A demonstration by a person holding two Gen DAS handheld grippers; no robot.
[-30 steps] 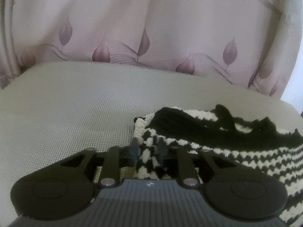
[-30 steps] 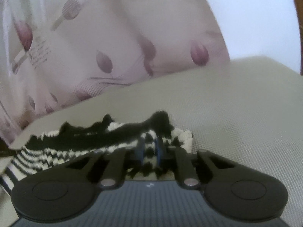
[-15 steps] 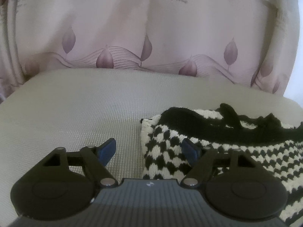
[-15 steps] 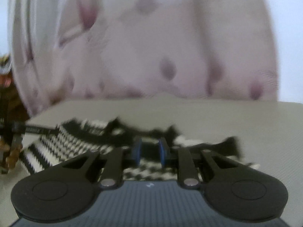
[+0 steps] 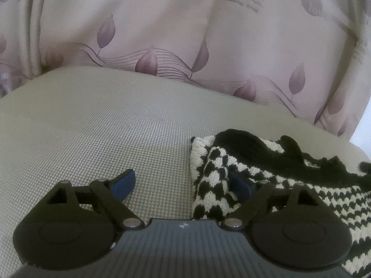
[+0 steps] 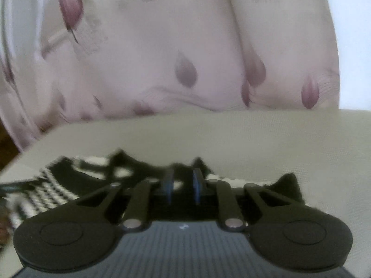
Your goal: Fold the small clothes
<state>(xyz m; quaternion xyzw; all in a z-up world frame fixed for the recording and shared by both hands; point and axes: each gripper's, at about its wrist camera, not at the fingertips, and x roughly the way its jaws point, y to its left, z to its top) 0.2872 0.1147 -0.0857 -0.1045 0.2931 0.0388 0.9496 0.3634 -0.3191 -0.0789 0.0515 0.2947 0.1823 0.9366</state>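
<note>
In the left wrist view, the left gripper (image 5: pixel 183 183) hangs low over a beige, finely woven cushioned surface (image 5: pixel 104 127), its black fingers spread wide with nothing between them. The left blue-padded fingertip (image 5: pixel 124 181) sits above bare weave, while the right one (image 5: pixel 241 185) rests against the near left corner of the black-and-cream knitted garment (image 5: pixel 266 171). That small garment lies on the right half of the surface, its checkered, zigzag-striped body running off to the right and a wavy black trim along its far edge. Behind the surface hangs a pale pink curtain printed with mauve leaves (image 5: pixel 185 34) and a few lines of small text near the top. In the right wrist view, which is somewhat blurred, the right gripper (image 6: pixel 182 185) has its fingers drawn close together, pinching the black trim of the same knitted garment (image 6: pixel 58 190), which is raised a little at the grip. The checkered part spreads to the left and a black edge shows just to the right of the fingers. The beige surface (image 6: pixel 289 139) extends beyond, with the leaf-print curtain (image 6: pixel 162 46) at the back.
</note>
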